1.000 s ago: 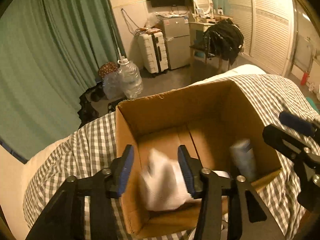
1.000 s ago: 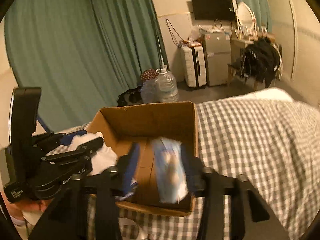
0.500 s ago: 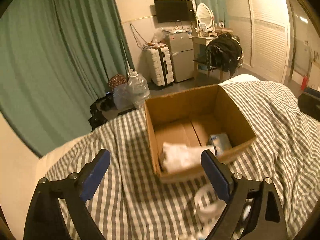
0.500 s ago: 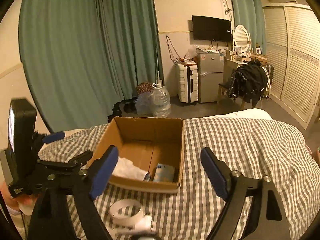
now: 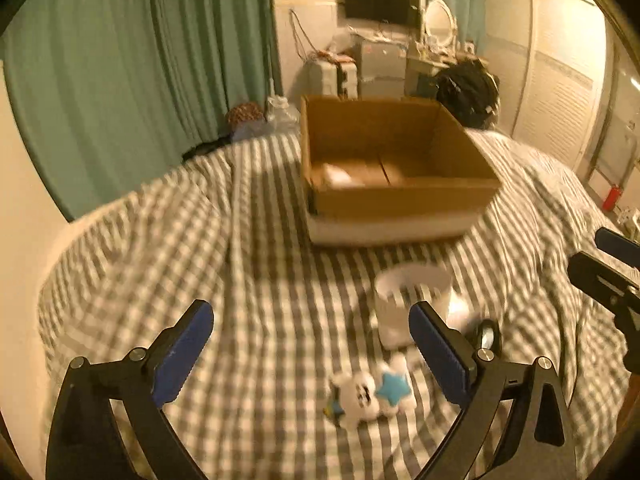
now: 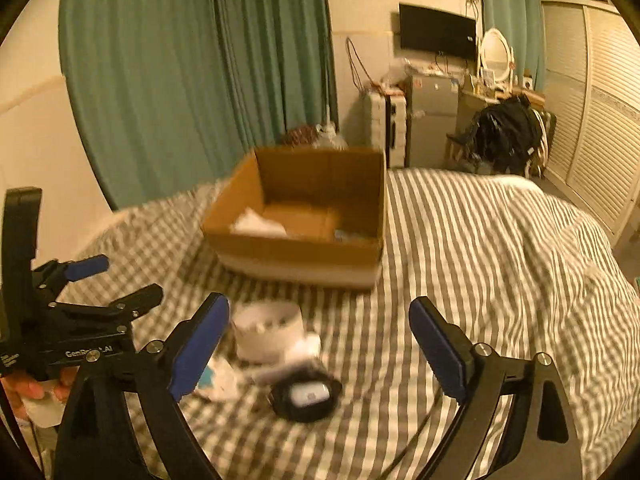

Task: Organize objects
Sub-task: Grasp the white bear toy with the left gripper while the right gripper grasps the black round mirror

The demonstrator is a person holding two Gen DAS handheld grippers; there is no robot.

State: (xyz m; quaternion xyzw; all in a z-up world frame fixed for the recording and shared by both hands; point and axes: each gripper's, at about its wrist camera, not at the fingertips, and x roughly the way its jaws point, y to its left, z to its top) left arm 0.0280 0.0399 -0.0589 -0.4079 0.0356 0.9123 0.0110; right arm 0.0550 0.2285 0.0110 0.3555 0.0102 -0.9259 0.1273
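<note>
Left gripper [image 5: 310, 350] and right gripper [image 6: 318, 344] both spread wide, empty, above grey-checked bedspread [image 5: 260, 280]; brown cardboard box [image 5: 394, 196] well ahead.

grey-checked bedspread [image 5: 260, 280] (brown box [image 5: 400, 200])

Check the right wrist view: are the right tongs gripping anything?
No, the right tongs are spread wide with nothing between them, above the checked bedspread.

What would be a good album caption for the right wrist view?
Open right gripper hovers over a white tape roll and black case on the checked bedspread, cardboard box beyond.
</note>
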